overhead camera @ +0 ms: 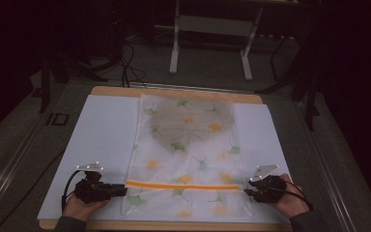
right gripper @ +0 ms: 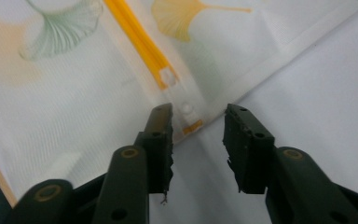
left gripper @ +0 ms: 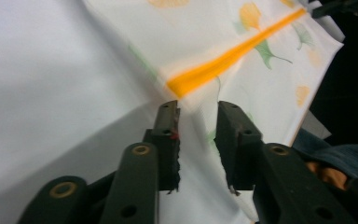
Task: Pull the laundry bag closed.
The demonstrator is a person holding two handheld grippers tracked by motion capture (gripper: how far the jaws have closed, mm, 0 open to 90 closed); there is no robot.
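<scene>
Both tools released — left tool (left gripper: 196, 114) and right tool (right gripper: 198, 116) flank the orange zipper (overhead camera: 183, 185); next, pinch its ends.

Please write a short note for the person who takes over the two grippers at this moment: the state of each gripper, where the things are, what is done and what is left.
Left gripper: open, at the left end of the orange zipper; edge of the mesh bag between its jaws, not clamped.
Right gripper: open, at the zipper's right end, beside the white pull.
The bag lies flat on the white sheet, with a grey round thing inside its far half.
Done: both grippers placed at the zipper ends.
Left: probably grip and work the zipper.
</scene>
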